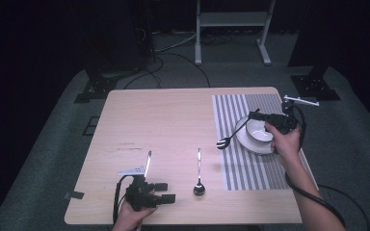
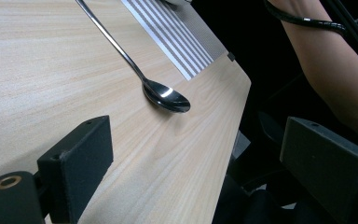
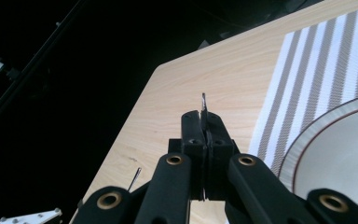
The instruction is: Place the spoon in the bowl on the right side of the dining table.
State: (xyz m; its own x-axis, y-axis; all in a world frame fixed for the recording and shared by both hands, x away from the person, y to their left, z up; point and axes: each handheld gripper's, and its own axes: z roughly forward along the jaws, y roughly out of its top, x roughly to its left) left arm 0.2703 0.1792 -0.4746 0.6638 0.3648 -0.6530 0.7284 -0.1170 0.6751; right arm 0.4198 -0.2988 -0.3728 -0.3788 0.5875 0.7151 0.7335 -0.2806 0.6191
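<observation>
You are working at one pale wooden square table (image 1: 173, 125). On its right side lies one grey-and-white striped rectangular placemat (image 1: 250, 166), and on that mat sits one round white plate with a thin dark rim line (image 1: 257, 139).

Cutlery, counted: three pieces. One black-headed fork (image 1: 229, 137) is in the air over the mat's left part, just left of the plate; its handle runs up to your right gripper (image 1: 255, 115), whose jaws are pressed together on that handle — the right gripper view shows the thin metal edge pinched between the two black jaws, with the plate's rim just to one side. One shiny steel spoon (image 1: 198, 178) lies on the bare wood between your two hands, bowl toward you, handle pointing away. One slim metal knife (image 1: 148, 163) lies on the wood just beyond your left gripper (image 1: 166, 191).

That left gripper rests near the table's near edge, jaws spread wide and holding nothing — in the left gripper view the spoon's bowl (image 2: 167, 97) lies ahead of the gap, apart from both jaws.
</observation>
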